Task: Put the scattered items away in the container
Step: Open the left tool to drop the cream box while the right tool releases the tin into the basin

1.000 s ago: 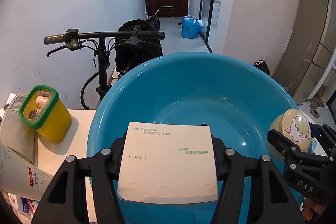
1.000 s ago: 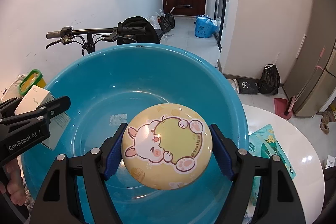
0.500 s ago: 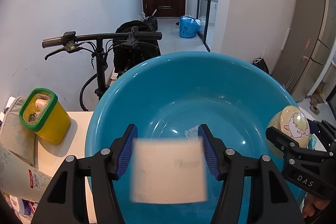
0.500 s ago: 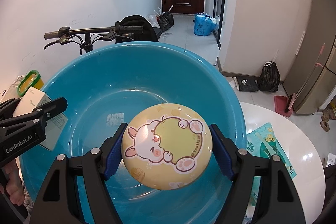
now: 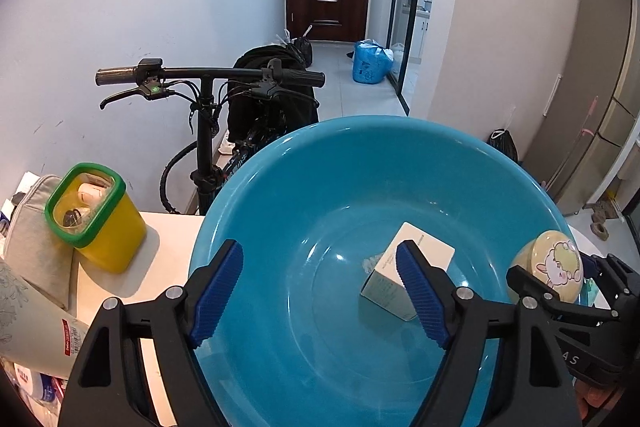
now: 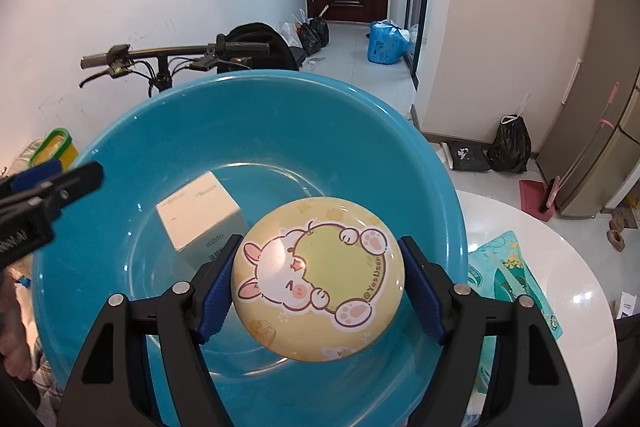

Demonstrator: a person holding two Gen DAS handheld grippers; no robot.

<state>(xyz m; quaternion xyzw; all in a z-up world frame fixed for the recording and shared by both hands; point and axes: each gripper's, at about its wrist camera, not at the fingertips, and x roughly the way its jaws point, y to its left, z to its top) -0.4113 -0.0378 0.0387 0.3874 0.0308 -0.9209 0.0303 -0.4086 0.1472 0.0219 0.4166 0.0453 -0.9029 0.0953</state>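
Observation:
A large blue basin (image 5: 280, 187) fills both views (image 6: 280, 115). A white cream box (image 5: 424, 247) lies tilted on the basin's bottom; it also shows in the right wrist view (image 6: 196, 207). My left gripper (image 5: 320, 291) is open and empty above the basin. My right gripper (image 6: 318, 279) is shut on a round yellow tin (image 6: 320, 275) with a cartoon rabbit, held over the basin's near right side. The tin also shows in the left wrist view (image 5: 552, 267).
A yellow tub with a green rim (image 5: 96, 215) stands on the white table (image 5: 160, 259) left of the basin. A grey pouch (image 5: 32, 243) and a bottle (image 5: 24, 327) lie further left. A teal packet (image 6: 508, 275) lies right of the basin. A bicycle (image 5: 208, 83) stands behind.
My left gripper opened and let go of the white box, which fell into the basin. My right gripper kept hold of the tin and barely moved.

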